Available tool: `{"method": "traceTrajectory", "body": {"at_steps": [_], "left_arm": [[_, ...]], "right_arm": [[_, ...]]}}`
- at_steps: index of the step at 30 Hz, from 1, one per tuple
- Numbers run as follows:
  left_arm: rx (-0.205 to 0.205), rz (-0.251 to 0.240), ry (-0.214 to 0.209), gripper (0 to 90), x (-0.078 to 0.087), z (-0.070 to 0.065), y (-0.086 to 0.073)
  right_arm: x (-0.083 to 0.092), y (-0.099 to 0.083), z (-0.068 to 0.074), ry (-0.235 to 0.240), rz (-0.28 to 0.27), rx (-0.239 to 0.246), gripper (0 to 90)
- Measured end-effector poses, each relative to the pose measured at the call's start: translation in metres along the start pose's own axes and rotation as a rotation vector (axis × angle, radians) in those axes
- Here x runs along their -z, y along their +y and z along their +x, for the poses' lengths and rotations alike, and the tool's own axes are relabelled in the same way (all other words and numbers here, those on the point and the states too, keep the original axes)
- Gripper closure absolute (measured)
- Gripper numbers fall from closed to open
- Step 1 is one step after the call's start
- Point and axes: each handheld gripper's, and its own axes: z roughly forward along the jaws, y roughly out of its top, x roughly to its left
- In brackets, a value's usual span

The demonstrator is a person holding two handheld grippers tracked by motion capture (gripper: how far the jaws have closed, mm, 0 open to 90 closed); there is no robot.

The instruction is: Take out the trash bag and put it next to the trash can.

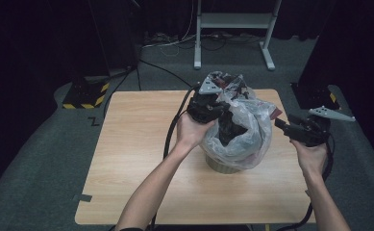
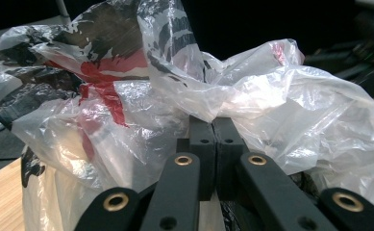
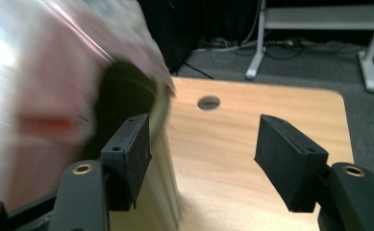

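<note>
L gripper [image 2: 216,144] pinches plastic bag [image 2: 280,96]; R gripper [image 3: 204,159] open beside it

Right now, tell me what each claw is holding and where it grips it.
The left claw is shut on the plastic bag, pinching a fold of its upper rim. The right claw is open beside the bag and holds nothing.

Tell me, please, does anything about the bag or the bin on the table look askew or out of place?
Yes: the plastic bag is bunched and lopsided over the small bin, not seated on its rim. The left gripper is shut on a fold of it, while the right gripper stands open beside it.
</note>
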Motion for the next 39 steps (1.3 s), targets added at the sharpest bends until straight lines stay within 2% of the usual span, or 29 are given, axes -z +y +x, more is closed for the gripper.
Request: {"method": "traceTrajectory", "body": {"at_steps": [8,11,15,21,31,39], "left_arm": [[0.003,-0.014,-0.007,89.0,0.011,0.002,0.002],[0.013,-0.021,-0.017,89.0,0.015,0.005,0.002],[0.03,-0.038,-0.021,89.0,0.021,0.009,0.002],[0.033,-0.054,-0.018,88.9,0.031,0.011,0.003],[0.022,-0.069,-0.02,88.8,0.048,0.016,0.001],[0.036,-0.096,-0.009,88.8,0.065,0.022,-0.002]], "right_arm": [[-0.02,-0.032,-0.009,-0.05,0.064,-0.024,37.2],[-0.031,-0.045,-0.012,-0.081,0.093,-0.023,37.4],[-0.043,-0.059,-0.015,-0.101,0.134,-0.024,38.1],[-0.056,-0.073,-0.016,-0.121,0.16,-0.021,39.0],[-0.079,-0.098,-0.02,-0.16,0.216,-0.044,39.7],[-0.095,-0.112,-0.019,-0.191,0.24,-0.028,39.9]]}}
